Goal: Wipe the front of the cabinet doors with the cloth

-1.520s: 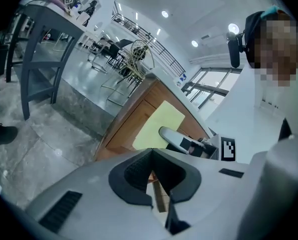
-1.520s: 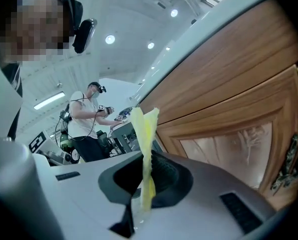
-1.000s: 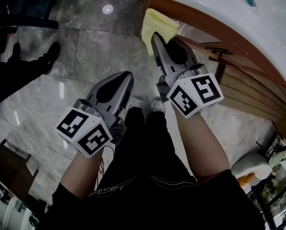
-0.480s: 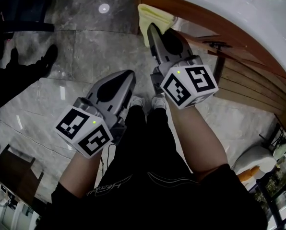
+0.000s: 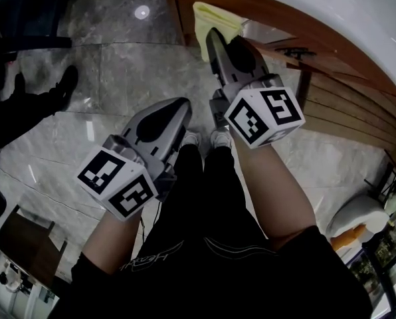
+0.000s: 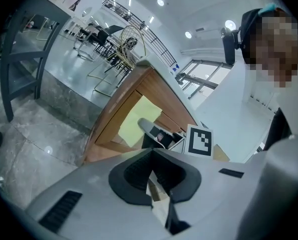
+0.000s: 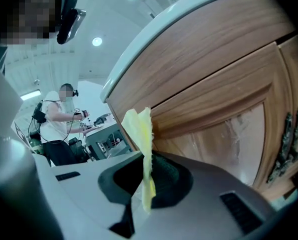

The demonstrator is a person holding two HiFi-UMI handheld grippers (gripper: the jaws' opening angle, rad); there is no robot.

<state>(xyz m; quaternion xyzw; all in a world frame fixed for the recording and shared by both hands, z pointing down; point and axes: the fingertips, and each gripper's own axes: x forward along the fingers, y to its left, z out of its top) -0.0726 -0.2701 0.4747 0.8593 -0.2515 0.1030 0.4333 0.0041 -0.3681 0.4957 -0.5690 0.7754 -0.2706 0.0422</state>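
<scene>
Right tongs point(image 5: 212, 37) clamped on the yellow cloth point(image 7: 142, 126), pinched along one edge. The rest stands loose above the jaws, up by the wooden cabinet door point(image 7: 224, 134) (contact uncertain). Cloth looks thin, light and limp, so it will likely fold and drag. Judged better bunched deeper into the grip, then pressed flat to the panel. Left tongs point(image 5: 179, 106) closed on nothing, held low, well apart from the cabinet. Dark handle point(image 7: 285, 143) at the door's edge could snag. White surface point(image 5: 357, 25) overhangs the doors. Grey marble floor point(image 5: 118, 65). Another person point(image 7: 64, 114) works far off.
</scene>
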